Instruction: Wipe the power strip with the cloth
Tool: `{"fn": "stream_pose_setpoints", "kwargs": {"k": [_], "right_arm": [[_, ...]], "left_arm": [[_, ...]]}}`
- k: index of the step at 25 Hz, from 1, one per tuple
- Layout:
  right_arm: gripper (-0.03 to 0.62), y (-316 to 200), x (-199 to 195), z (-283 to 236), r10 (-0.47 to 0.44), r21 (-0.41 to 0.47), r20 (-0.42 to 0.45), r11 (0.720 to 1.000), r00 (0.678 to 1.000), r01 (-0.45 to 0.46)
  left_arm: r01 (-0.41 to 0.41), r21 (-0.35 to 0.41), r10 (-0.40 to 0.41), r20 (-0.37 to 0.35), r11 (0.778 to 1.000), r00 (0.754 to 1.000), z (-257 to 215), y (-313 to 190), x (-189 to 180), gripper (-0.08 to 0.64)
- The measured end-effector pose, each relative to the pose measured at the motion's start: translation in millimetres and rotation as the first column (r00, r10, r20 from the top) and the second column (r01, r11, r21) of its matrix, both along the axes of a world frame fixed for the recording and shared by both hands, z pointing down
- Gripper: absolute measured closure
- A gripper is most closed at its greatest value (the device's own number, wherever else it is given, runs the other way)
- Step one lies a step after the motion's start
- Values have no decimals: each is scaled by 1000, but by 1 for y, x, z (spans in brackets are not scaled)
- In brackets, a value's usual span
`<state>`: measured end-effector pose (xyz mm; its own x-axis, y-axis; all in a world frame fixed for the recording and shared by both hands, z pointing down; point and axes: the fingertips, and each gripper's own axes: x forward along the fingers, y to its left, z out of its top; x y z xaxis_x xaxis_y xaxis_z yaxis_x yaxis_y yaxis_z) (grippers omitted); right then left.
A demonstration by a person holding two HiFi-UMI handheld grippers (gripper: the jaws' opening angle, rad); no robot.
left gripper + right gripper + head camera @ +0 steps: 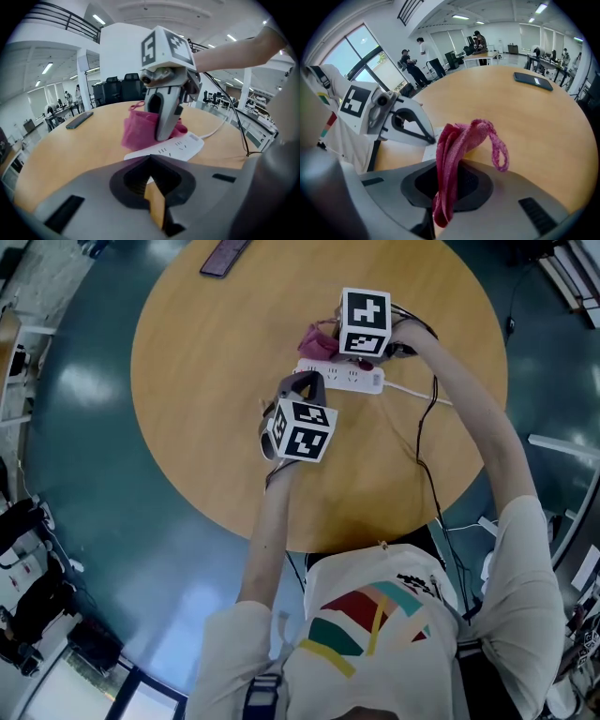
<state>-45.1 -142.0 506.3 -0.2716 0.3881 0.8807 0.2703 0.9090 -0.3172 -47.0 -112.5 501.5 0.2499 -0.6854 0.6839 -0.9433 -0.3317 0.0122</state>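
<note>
On the round wooden table (206, 427), a white power strip (352, 378) is lying near the middle, with its white cable (417, 395) running off toward the person's right. The right gripper (443, 187) is clamping a folded pink cloth (457, 140) between its jaws, and the cloth is bunching just beside the strip's far edge. The left gripper (151, 164), its jaws pressed together on nothing, is pointing at the strip's near end. A dark phone (225, 254) is lying near the table's far edge.

Round wooden table (206, 381) sitting on a glossy teal floor (84, 427). Big windows (370, 61), ceiling strip lights (99, 19) on, black office chairs (123, 86) behind
</note>
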Motion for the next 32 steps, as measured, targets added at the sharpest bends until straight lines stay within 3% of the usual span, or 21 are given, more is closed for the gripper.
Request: {"fn": "stream_pose_setpoints", "kwargs": {"k": [9,13,15,19,22,24,28,32], "right_arm": [[553,-7,95,8,133,33,-67,991,989,-131],[552,-5,113,11,180,53,-49,983,982,-178],[553,-12,114,8,212,105,-14,972,977,-210],[552,-18,106,-28,281,282,121,910,952,-304],[552,9,86,-70,281,389,264,844,922,-369],[552,42,70,-77,250,404,305,840,919,-363],[552,88,34,-53,185,383,296,876,937,-293],[552,96,5,-26,101,488,242,847,965,-212]], "left_arm": [[-2,-4,2,39,1000,999,0,1,3,518],[-4,-6,5,52,1000,999,-2,1,8,517],[-8,-22,8,35,1000,999,-1,0,9,518],[-23,-41,19,-104,999,994,-11,0,-1,518],[-103,9,104,-80,995,991,-25,-6,-15,517],[-193,17,194,-65,981,979,-26,-9,-16,517],[-375,41,377,-88,926,922,-26,-10,-9,518],[-497,18,497,-76,868,865,-15,-5,-5,517]]}}
